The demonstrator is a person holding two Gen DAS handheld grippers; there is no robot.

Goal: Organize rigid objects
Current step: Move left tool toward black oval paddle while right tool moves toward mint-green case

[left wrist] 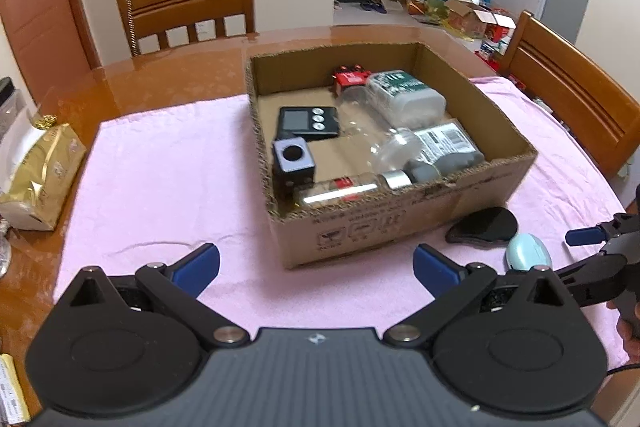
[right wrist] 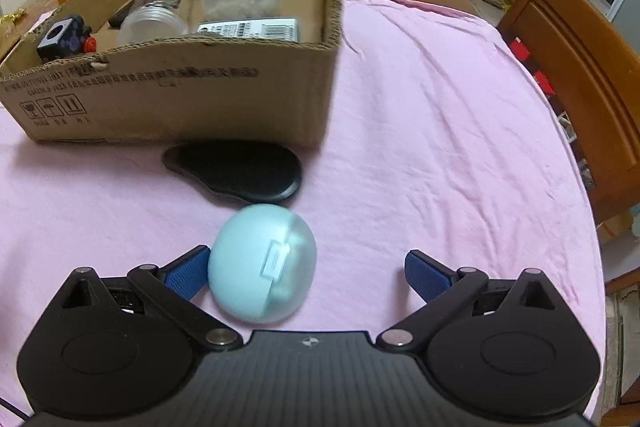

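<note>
A pale blue egg-shaped case (right wrist: 262,263) lies on the pink cloth (right wrist: 440,131) between the open fingers of my right gripper (right wrist: 306,273), close against the left pad (right wrist: 186,273). A flat black oval object (right wrist: 236,169) lies just beyond it, in front of the cardboard box (right wrist: 168,99). The box holds bottles, a timer, a black cube and a red item. My left gripper (left wrist: 316,267) is open and empty, in front of the box (left wrist: 396,227). The blue case (left wrist: 528,257), the black object (left wrist: 482,227) and my right gripper (left wrist: 592,247) show at the right of the left wrist view.
A gold bag (left wrist: 40,175) sits on the wooden table at the left. Wooden chairs stand behind (left wrist: 188,7) and to the right (left wrist: 572,95). The cloth ends near the table's right edge (right wrist: 580,187).
</note>
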